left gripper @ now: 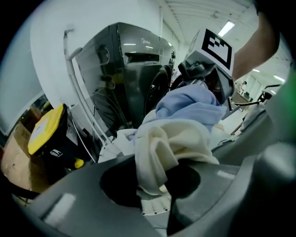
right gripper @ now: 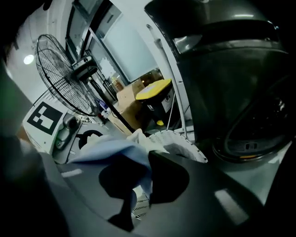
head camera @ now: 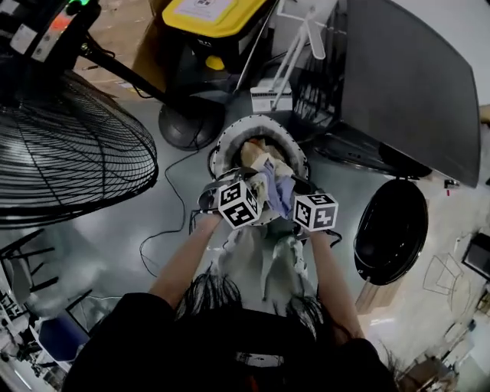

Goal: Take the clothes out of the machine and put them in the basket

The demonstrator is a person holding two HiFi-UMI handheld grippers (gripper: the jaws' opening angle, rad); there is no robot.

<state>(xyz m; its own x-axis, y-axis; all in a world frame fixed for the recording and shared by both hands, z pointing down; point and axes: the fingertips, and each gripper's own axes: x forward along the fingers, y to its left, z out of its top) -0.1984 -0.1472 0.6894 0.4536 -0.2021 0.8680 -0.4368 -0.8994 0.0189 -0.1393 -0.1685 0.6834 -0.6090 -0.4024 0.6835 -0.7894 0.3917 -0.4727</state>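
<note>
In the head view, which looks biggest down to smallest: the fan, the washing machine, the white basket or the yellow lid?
1. the fan and the washing machine: they look about alike, both cut off by the edge
2. the white basket
3. the yellow lid

Head view: steeply down onto basket [head camera: 217, 153]. Gripper views: close over its rim, angled inward, sharing machine [left gripper: 125, 78].

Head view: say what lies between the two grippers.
Bunched clothes: the left gripper clamps a cream cloth, the right gripper a light blue cloth, over the basket. The head view shows it.
</note>
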